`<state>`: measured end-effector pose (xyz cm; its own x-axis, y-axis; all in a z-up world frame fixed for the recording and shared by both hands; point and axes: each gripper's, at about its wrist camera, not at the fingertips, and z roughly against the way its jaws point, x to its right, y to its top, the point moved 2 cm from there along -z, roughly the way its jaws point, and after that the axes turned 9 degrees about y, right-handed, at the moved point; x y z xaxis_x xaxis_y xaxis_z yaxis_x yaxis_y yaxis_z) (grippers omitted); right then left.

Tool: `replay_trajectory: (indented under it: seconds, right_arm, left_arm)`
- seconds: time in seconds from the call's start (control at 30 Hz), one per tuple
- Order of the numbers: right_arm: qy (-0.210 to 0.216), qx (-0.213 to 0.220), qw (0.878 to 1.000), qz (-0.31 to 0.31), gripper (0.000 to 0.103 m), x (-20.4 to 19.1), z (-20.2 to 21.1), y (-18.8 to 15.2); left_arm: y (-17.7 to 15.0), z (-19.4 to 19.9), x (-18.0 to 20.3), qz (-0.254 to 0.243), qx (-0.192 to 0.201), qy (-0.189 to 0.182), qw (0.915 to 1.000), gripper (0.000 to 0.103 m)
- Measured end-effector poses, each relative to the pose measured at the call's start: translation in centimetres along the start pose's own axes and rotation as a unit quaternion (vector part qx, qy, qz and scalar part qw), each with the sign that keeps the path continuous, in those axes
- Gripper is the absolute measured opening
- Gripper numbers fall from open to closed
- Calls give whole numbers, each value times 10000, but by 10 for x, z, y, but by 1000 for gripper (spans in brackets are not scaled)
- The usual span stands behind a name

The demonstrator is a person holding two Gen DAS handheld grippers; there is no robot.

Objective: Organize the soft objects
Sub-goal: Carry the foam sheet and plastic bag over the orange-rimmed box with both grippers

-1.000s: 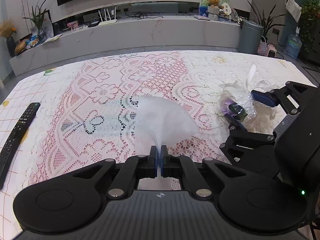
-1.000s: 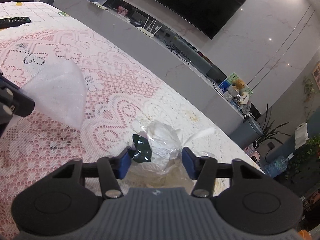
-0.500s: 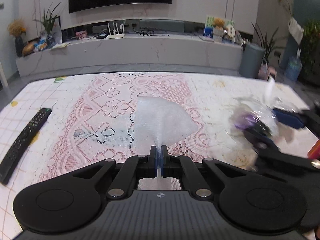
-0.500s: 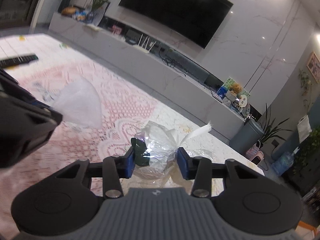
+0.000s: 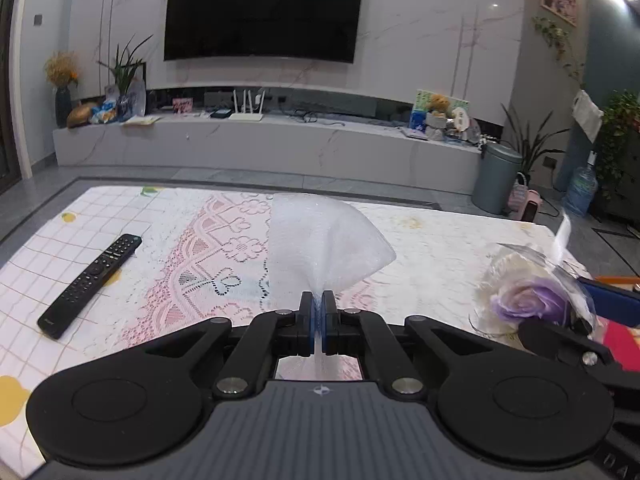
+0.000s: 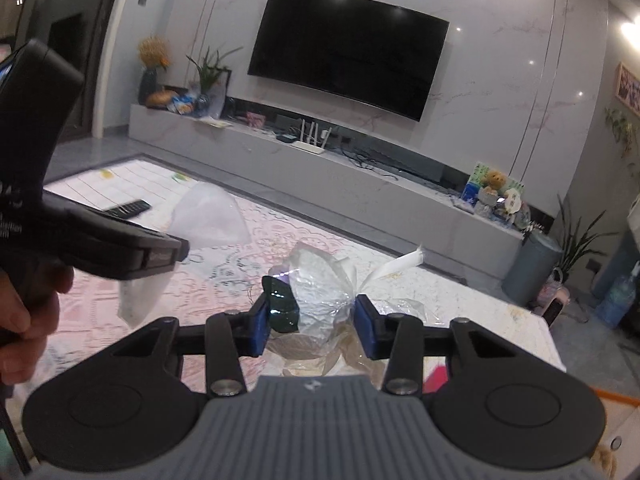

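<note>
Foam sheet (image 5: 320,244), white and fanned out, was pinched by one corner between the fully closed fingers of the left gripper (image 5: 317,322), held clear above the lace-covered table (image 5: 432,248). Beside it the right gripper (image 6: 312,326), having just narrowed, clamped the cellophane-wrapped flower (image 6: 320,284), also lifted; a remote (image 5: 90,285) lay to the left

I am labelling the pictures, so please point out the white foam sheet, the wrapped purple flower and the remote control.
white foam sheet (image 5: 320,248): left wrist view, middle of the fanned part.
wrapped purple flower (image 5: 528,300): left wrist view, purple petals.
remote control (image 5: 92,284): left wrist view, button area.
</note>
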<state>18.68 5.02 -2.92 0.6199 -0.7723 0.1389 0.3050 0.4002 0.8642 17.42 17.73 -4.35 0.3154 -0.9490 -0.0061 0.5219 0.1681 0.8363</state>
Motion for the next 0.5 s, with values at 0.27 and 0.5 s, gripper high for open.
replay_trajectory:
  seconds: [0.27, 0.5]
  right_arm:
    - [-30, 311, 9994, -157, 43, 17, 66, -8]
    - [-148, 463, 9979, -439, 43, 42, 115, -24]
  left_arm:
    - [-11, 45, 27, -92, -11, -300, 9995, 2]
    - [-15, 74, 60, -201, 85, -651, 9976, 2]
